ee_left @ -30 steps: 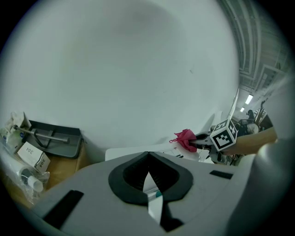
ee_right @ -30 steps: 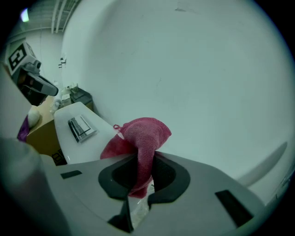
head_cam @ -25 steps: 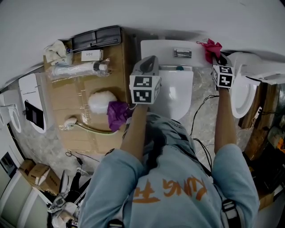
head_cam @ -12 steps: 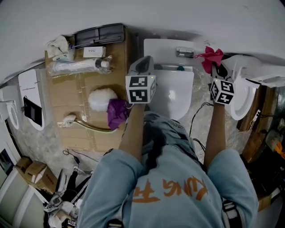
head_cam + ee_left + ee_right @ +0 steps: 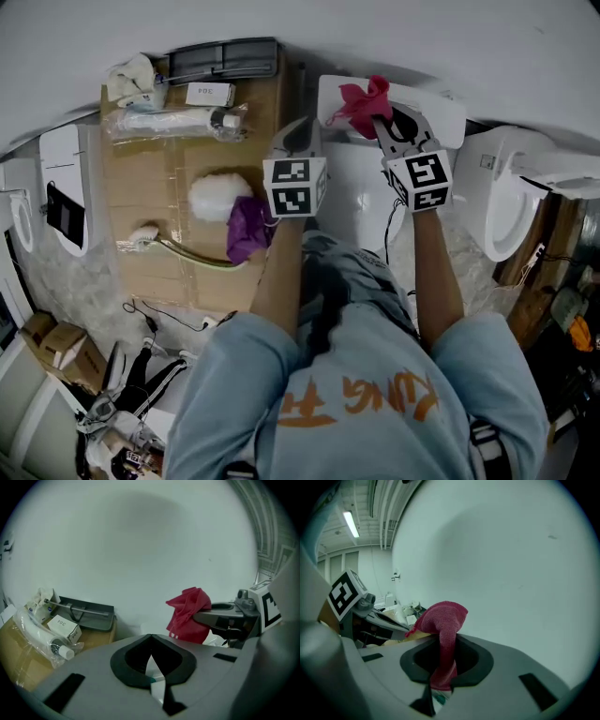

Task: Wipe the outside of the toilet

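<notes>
The red cloth (image 5: 361, 99) is being held clamped in the right tool (image 5: 379, 122). Its jaws are being pressed shut on one fold, and the rest is bunching out past the tips. The left tool (image 5: 298, 133) is being held with jaws together on nothing, just beside the right one at centre frame in the head view. The cloth is being held at upper centre, over the left end of the toilet tank (image 5: 441, 112). Whether it is touching the tank cannot be told. The tank's long axis is lying across the frame, running right from the cloth, and the bowl lid (image 5: 361, 202) is lying below it, toward the person. The next stroke is therefore judged to run rightward along the tank, led by the right tool, with the left tool being spared.
</notes>
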`<state>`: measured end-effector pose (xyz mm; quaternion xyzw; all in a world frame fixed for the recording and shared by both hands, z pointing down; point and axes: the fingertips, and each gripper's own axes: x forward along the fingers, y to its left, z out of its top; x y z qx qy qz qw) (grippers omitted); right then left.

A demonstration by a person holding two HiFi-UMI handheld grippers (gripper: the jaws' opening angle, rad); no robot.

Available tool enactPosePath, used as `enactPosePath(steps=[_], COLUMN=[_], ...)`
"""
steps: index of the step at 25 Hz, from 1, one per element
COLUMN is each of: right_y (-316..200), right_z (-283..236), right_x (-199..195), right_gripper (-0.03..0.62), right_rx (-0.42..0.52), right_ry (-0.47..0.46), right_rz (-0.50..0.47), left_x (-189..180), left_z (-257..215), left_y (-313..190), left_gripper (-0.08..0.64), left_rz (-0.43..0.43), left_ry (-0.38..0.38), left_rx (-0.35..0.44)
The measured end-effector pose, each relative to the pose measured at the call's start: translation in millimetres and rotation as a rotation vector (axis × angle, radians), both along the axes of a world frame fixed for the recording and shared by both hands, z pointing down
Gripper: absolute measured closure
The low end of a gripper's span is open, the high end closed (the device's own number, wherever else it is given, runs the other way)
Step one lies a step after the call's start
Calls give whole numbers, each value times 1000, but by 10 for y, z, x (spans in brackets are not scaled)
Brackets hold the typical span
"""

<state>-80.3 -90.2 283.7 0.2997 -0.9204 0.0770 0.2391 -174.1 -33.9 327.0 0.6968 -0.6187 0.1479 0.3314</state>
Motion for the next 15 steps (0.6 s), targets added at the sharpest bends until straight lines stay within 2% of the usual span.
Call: enactPosePath(steps=[3,8,10,15], right_y=[33,186,237,283], right_z=[137,398,519,784], right_x=[-337,-731,-775,-720], right_gripper=[523,523,523,523], right_rx=[-41,-70,-81,-113], right_ry=[-21,25,57,115], right_rz=[-29,-127,-149,-130], left_x=[-63,-183,-204,-189], left_z=[45,92,92,105], left_y=[64,148,170,200], left_gripper=[535,535,535,535], left_rz=[-16,-50,-55,-52], left_ry=[3,10,11,15], left_rx=[-9,-15,-18,-19])
